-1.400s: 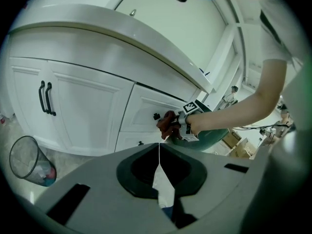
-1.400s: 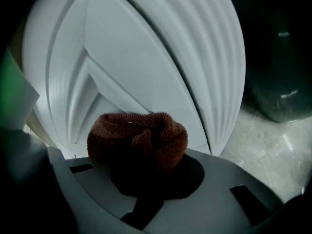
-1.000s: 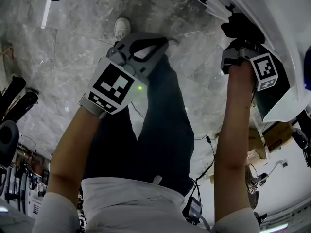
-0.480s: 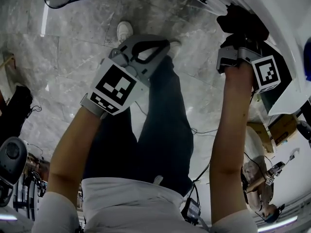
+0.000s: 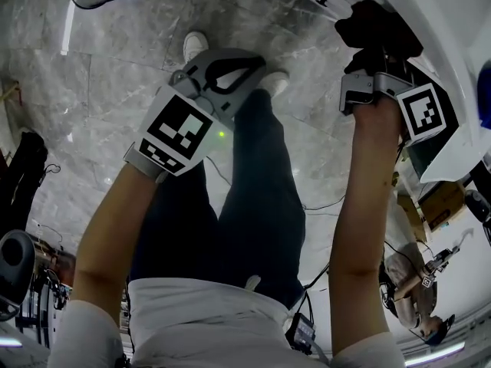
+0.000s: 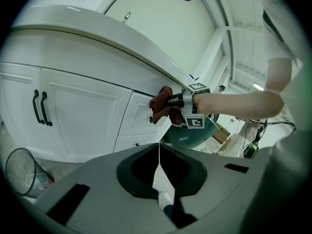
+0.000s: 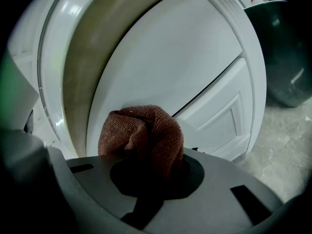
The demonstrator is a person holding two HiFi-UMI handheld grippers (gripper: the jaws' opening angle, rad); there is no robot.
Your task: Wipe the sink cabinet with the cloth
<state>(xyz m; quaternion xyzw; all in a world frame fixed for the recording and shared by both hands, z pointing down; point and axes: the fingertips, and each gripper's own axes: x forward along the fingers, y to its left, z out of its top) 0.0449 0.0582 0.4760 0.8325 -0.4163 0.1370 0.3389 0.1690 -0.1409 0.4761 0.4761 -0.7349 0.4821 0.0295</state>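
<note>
A reddish-brown cloth [image 7: 141, 133] is bunched in my right gripper [image 7: 146, 162], which is shut on it and presses it against the white sink cabinet [image 7: 170, 57]. In the head view the cloth [image 5: 376, 25] looks dark at the top right, in front of the right gripper [image 5: 374, 52], against the cabinet front [image 5: 449, 21]. My left gripper [image 5: 244, 66] hangs over the floor, apart from the cabinet. Its jaws meet in a thin line in the left gripper view [image 6: 159, 147], holding nothing. That view also shows the cloth [image 6: 160, 106] on a drawer front of the cabinet [image 6: 83, 111].
A dark green bin [image 6: 192, 135] stands by the cabinet's end, seen also in the right gripper view [image 7: 285, 57]. A wire waste basket [image 6: 22, 172] sits on the floor near doors with black handles [image 6: 40, 107]. Grey marble floor [image 5: 115, 67] lies below; the person's legs and shoe [image 5: 193, 46] are under the grippers.
The right gripper has slid the cloth a little to the left and upward in the head view, along the cabinet front. The left gripper has shifted only slightly.
</note>
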